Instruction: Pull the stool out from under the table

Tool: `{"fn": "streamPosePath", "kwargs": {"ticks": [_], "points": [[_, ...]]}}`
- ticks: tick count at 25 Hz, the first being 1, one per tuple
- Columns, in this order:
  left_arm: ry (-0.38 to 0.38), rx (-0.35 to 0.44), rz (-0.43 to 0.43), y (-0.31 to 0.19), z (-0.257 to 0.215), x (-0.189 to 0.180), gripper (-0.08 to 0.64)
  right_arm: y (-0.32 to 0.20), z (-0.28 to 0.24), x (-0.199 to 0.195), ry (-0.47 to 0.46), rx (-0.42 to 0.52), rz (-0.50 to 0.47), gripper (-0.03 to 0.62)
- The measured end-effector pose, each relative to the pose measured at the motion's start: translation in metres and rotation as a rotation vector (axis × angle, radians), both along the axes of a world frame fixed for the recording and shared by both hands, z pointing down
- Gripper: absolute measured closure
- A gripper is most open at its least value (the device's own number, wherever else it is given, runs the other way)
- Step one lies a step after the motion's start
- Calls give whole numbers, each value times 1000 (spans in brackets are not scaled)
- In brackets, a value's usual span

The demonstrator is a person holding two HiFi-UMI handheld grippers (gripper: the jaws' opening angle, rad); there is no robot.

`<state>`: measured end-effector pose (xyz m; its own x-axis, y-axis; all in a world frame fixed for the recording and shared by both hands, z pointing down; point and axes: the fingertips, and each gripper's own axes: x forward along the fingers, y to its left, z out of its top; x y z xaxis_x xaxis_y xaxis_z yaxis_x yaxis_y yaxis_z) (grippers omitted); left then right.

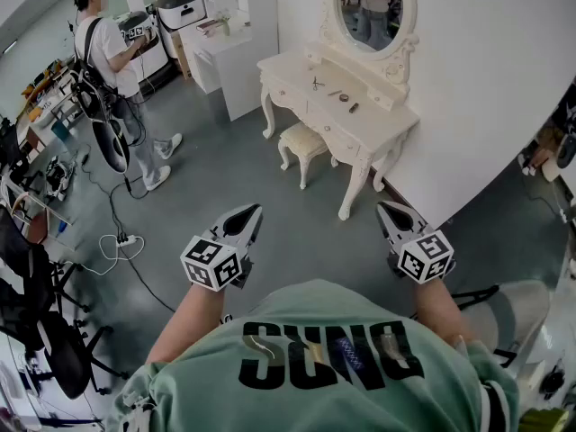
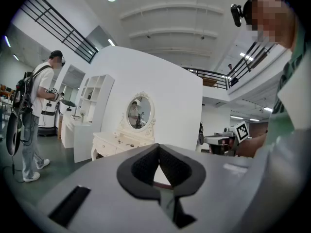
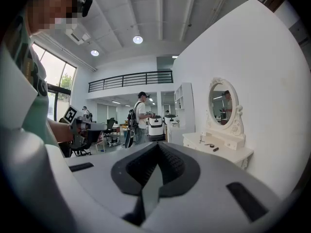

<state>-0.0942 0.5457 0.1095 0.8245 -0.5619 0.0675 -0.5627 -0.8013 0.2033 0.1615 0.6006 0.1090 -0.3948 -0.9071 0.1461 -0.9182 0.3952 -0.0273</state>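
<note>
A cream stool (image 1: 301,142) with a padded seat stands half under the cream dressing table (image 1: 360,120), which carries an oval mirror (image 1: 371,7) against the white wall. Both grippers hover level over the grey floor, well short of the stool, and nothing is between their jaws. My left gripper (image 1: 255,211) is shut, and so is my right gripper (image 1: 385,209). In the left gripper view the shut left gripper (image 2: 158,148) points toward the table (image 2: 112,142); its body hides the stool. In the right gripper view the shut right gripper (image 3: 157,147) has the table (image 3: 221,150) off to its right.
A person with a backpack (image 1: 110,57) stands at the far left beside white machines. A white shelf unit (image 1: 225,61) is left of the table. Black office chairs (image 1: 40,327) and floor cables (image 1: 121,241) lie at the left; a grey chair (image 1: 513,313) is at the right.
</note>
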Motion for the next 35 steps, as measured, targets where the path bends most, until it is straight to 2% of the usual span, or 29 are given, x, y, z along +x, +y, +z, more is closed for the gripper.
{"fn": "streamPosePath", "kwargs": {"ticks": [17,28,35], "points": [[-16,6,-11,7,-3,50,554,7,-1,51,-8,9,10,598],[-14,3,-30,33,1,109,554,31,3,96,22,19,-47,598],[-27,-12,-28,35,5,140,554,27,10,123,17,14,-67,598]]}}
